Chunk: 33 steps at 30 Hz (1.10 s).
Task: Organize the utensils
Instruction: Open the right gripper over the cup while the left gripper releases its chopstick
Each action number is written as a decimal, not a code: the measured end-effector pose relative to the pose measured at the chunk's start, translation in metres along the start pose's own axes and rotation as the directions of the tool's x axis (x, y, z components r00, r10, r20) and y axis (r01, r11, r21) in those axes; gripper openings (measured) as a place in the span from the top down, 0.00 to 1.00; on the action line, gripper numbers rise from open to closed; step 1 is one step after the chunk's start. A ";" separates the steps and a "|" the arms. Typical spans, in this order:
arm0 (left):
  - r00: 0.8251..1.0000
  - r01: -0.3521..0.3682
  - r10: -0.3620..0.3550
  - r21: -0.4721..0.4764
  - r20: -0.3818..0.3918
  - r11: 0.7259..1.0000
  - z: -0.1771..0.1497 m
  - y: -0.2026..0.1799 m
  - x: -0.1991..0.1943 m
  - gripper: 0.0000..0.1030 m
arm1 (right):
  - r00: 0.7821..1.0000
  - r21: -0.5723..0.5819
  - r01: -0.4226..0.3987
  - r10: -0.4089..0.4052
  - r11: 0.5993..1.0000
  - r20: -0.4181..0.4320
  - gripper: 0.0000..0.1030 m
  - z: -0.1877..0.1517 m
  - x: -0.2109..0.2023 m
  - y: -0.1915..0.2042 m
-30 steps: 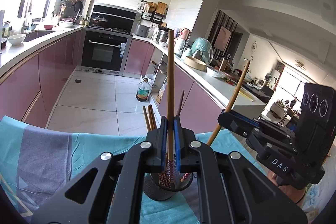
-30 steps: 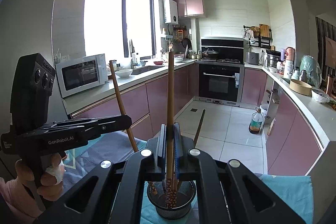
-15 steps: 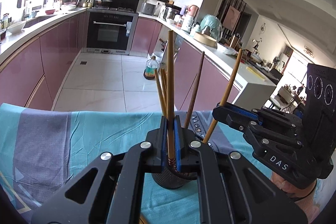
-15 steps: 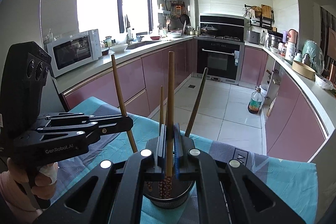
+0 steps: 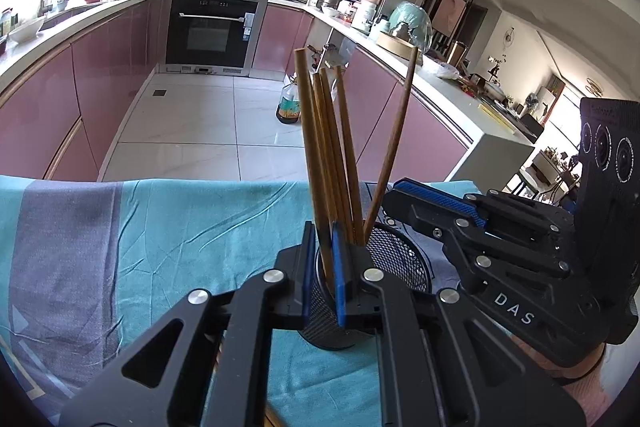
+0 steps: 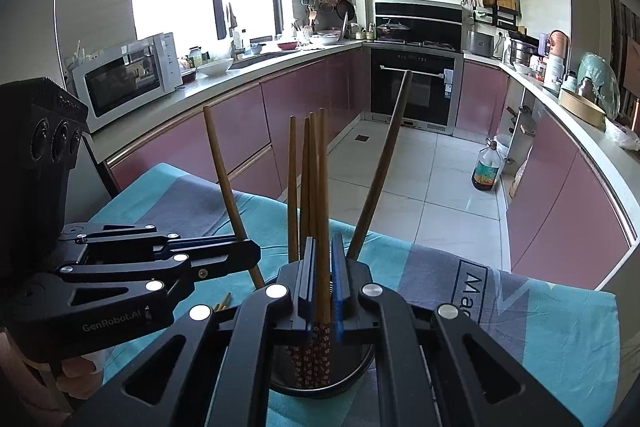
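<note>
Gripping chopsticks (image 5: 316,163), both grippers (image 6: 320,291) overhang holder (image 5: 392,259).

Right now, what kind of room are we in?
It looks like a home kitchen. There is a built-in oven, a microwave on the long counter, and pink cabinets running along the walls.

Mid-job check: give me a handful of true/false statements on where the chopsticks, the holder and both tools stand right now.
1. Each tool pinches one chopstick. True: left tool, right tool.
2. The mesh holder lies tipped on its side. False: it stands upright.
3. Several chopsticks already stand in the holder. True.
4. The holder rests on bare wood. False: on the teal cloth.
5. The right tool's chopstick lies flat. False: it is nearly upright, tip inside the holder.
</note>
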<state>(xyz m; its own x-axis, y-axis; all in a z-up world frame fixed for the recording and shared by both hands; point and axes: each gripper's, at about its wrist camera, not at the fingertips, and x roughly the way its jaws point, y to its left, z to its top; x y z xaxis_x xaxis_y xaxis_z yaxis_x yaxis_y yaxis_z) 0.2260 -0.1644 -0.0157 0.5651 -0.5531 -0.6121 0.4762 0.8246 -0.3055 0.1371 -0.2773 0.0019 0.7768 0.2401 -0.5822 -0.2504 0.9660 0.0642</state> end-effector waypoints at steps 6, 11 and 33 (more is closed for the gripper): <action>1.000 -0.002 0.002 -0.003 0.021 1.000 -0.008 0.004 -0.004 0.83 | 1.000 -0.004 0.000 0.000 1.000 0.010 0.91 -0.002 -0.002 0.005; 0.998 -0.024 0.024 -0.006 0.057 1.000 -0.013 0.008 -0.015 0.75 | 1.000 -0.006 -0.006 0.006 1.000 0.024 0.83 -0.004 -0.007 0.008; 0.969 -0.167 0.160 0.022 0.191 0.986 -0.052 0.010 -0.082 0.38 | 0.996 -0.056 -0.056 0.060 0.997 0.070 0.61 -0.025 -0.034 0.035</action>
<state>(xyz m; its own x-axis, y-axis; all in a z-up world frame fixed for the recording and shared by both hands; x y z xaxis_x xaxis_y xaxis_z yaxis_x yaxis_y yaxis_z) 0.1497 -0.1051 -0.0063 0.7520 -0.4265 -0.5026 0.3895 0.9026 -0.1832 0.0876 -0.2540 0.0036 0.7989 0.3039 -0.5191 -0.3259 0.9440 0.0512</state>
